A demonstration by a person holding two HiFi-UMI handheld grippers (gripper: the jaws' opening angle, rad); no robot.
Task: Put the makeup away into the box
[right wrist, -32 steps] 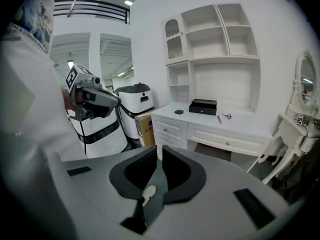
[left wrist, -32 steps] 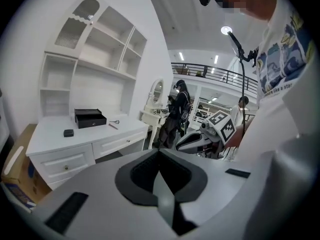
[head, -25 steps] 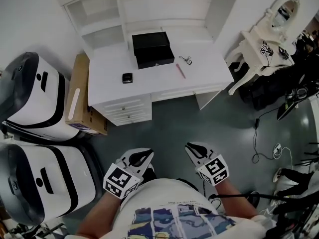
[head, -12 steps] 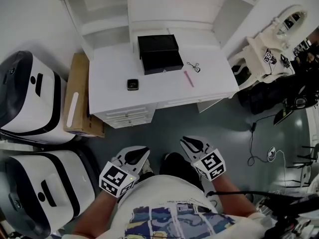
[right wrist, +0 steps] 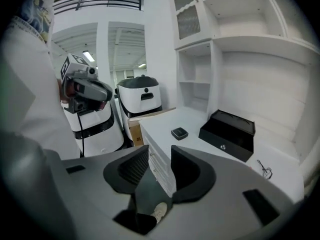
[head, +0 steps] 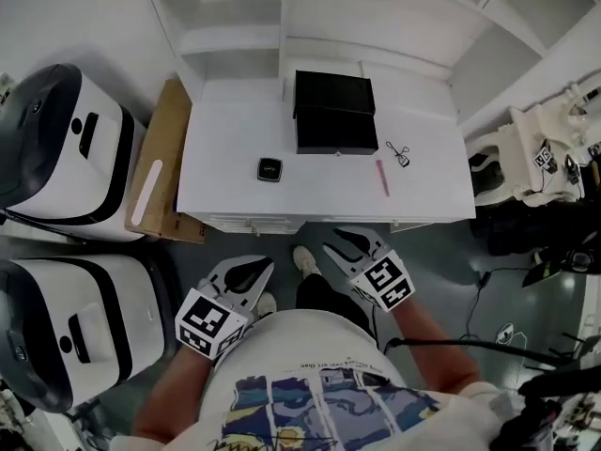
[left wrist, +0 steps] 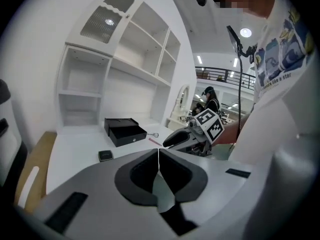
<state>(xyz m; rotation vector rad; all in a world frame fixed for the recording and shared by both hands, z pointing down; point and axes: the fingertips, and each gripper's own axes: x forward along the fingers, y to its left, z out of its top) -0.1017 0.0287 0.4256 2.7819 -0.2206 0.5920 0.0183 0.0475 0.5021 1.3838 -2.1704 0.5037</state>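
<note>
**Two claws, both empty, short of the desk**

Two claws are held out in front of a person in a printed shirt, side by side above grey floor. The left claw (left wrist: 158, 151) has its jaws pressed together with nothing between them. The right claw (right wrist: 160, 149) has its jaws apart; they have just been opening, and nothing is between them. Through that gap a shoe (right wrist: 159, 213) shows on the floor below, and the desk's drawers (head: 249, 222) show just ahead.

Beyond both claws stands the white desk (head: 225, 148), and all the makeup lies on its top, well clear of either claw. A small dark compact (head: 269, 168) comes first, ahead of the left claw and a little to its right. A pink stick (head: 382, 177) lies ahead of the right claw and slightly to its right. A lash curler (head: 398, 152) lies just past the stick, apart from it. Farther on, ahead of the space between the claws, the black box (head: 335, 120) sits at the back of the desk, under white shelves (head: 235, 17). None of the makeup is in it.

Off to the left of the left claw stand two white machines (head: 66, 158) with dark tops. A carton (head: 164, 148) lies between the farther one and the desk.
</note>
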